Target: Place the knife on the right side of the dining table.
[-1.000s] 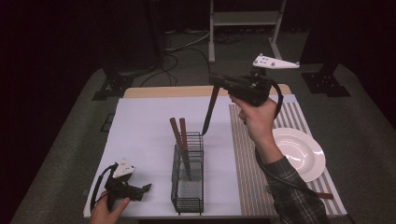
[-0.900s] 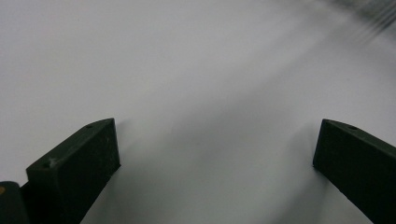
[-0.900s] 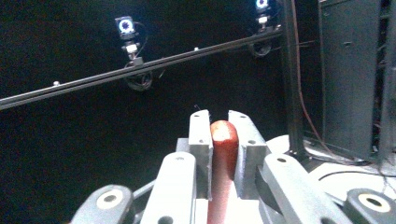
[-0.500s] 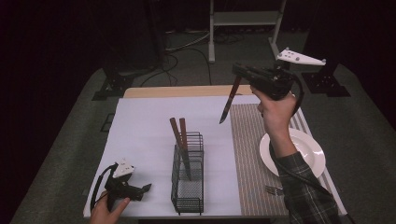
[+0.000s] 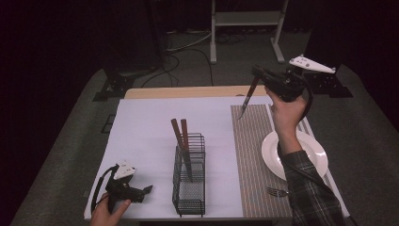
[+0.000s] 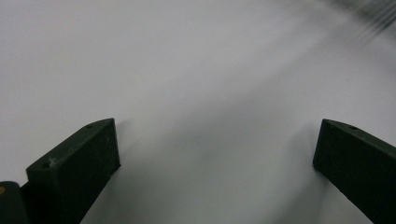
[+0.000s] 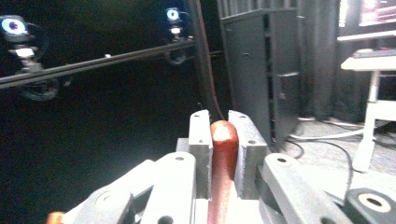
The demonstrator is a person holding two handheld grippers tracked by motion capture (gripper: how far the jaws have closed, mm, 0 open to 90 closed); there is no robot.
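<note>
My right gripper (image 5: pixel 258 73) is raised above the far end of the striped placemat (image 5: pixel 254 155) and is shut on a knife (image 5: pixel 246 101). The knife's brown handle (image 7: pixel 223 154) sits between the two grey pads of the right gripper (image 7: pixel 224 125), and its blade hangs down with the tip just over the mat. At the table's front left corner, my left gripper (image 5: pixel 142 191) rests low on the white cover. In the left gripper view the left gripper (image 6: pixel 215 154) stands open, with bare white surface between its jaws.
A black wire basket (image 5: pixel 189 181) stands mid-table near the front edge, holding two brown-handled utensils (image 5: pixel 181 136) upright. A white plate (image 5: pixel 314 153) lies on the right of the placemat, partly under the person's sleeve. A fork (image 5: pixel 276 191) lies near the mat's front.
The right hand has carried the knife to the right and slightly down, from near the basket to over the placemat. The left gripper has stayed put.
</note>
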